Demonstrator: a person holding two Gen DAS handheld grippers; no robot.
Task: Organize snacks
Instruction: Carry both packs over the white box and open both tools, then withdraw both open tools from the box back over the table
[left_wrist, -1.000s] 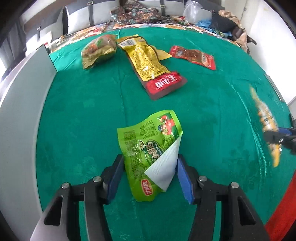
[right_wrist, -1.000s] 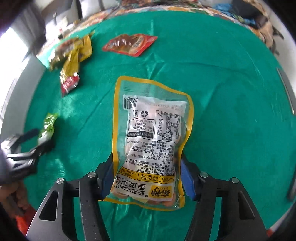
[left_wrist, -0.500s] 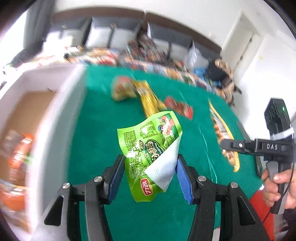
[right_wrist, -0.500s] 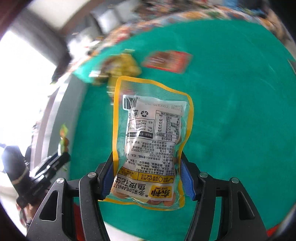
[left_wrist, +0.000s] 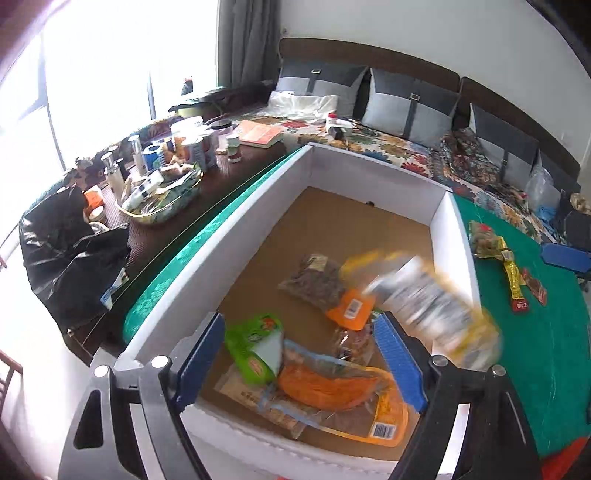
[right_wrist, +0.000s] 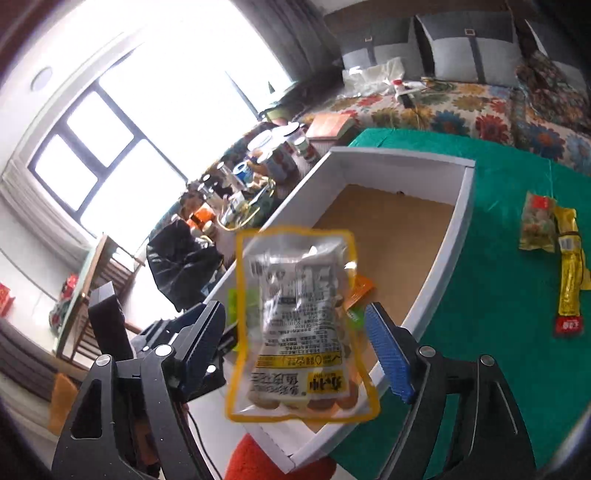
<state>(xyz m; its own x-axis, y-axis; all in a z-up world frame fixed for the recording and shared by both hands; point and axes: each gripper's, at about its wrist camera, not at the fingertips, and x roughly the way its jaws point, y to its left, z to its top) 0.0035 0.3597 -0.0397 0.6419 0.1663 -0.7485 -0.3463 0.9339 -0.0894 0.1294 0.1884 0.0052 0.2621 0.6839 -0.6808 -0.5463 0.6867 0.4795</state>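
We judge the sorting to be well along. Several packets already lie on the brown floor of the white box (left_wrist: 258, 206): an orange-labelled clear bag (left_wrist: 332, 391) at the near edge, a small orange packet (left_wrist: 351, 308), and a brownish bag (left_wrist: 314, 280) farther in. On the green tablecloth (right_wrist: 498, 295) to the right, a few remain: a yellowish-green pouch (right_wrist: 537, 225), a long yellow stick pack (right_wrist: 570, 280), and a small red sachet (left_wrist: 535, 290) just beside its tip. Those look like what is left.

Our left gripper (left_wrist: 299, 354) hangs over the near end of the box with its blue pads spread wide. The green snack packet (left_wrist: 255, 347) sits between them but looks free of both pads, resting on or dropping onto the pile; we cannot tell which.

Our right gripper (right_wrist: 295, 343) is likewise wide open over the box's near right corner. The peanut bag (right_wrist: 301, 325), clear with a yellow border, shows between the fingers without touching either, and it is blurred in the left view, so we judge it is falling into the box.
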